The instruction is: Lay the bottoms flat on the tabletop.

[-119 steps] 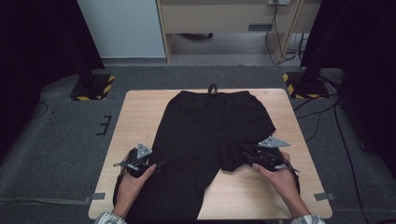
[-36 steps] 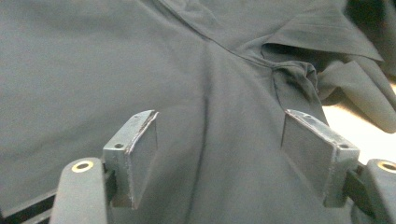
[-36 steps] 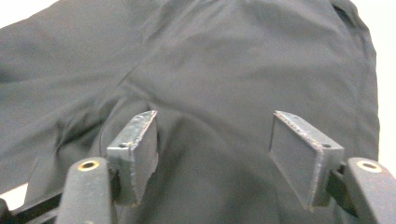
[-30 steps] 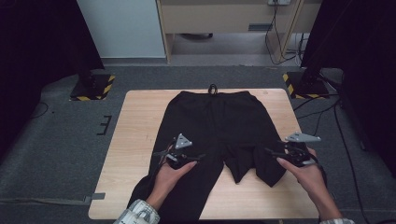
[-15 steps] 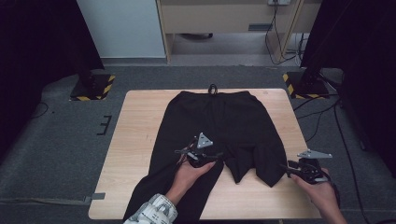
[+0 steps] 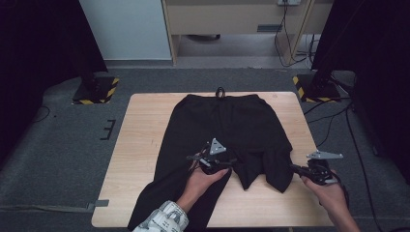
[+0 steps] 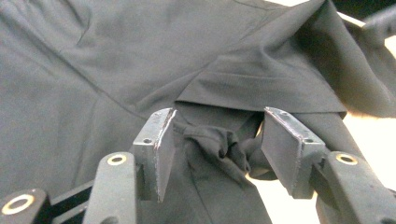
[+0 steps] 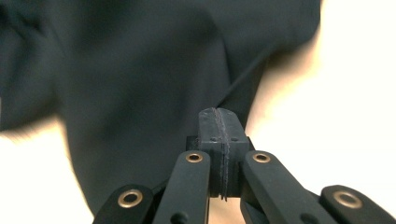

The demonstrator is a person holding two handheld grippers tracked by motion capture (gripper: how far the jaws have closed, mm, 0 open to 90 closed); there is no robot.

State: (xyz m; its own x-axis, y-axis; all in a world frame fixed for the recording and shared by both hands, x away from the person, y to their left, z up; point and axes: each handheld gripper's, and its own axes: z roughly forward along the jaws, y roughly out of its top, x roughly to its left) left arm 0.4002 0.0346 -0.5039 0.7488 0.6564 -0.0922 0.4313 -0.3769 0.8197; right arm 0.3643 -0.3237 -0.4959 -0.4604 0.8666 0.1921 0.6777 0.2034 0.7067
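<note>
Black trousers [image 6: 227, 121] lie flat on the wooden table [image 6: 145, 135], waistband at the far side, the right leg folded up short. My left gripper [image 6: 212, 155] sits at the crotch. Its jaws have just closed in and press a bunched fold of the trousers [image 7: 219, 144] between the pads of my left gripper [image 7: 217, 126]. My right gripper [image 6: 294, 167] rests at the right leg's hem. Its jaws have just been closing and my right gripper [image 8: 219, 116] now stands pad to pad; the trousers [image 8: 116, 70] lie just beyond the tips, and no cloth shows between them.
Bare table shows left and right of the trousers and along the front edge. Two yellow-and-black striped stand bases [image 6: 94, 92] [image 6: 314, 89] sit on the floor behind the table's corners. Cables [image 6: 338, 116] trail on the floor at right.
My left gripper has slid right across the trousers to their middle. My right gripper has drifted out to the right, past the folded leg's hem, and its jaws have shut.
</note>
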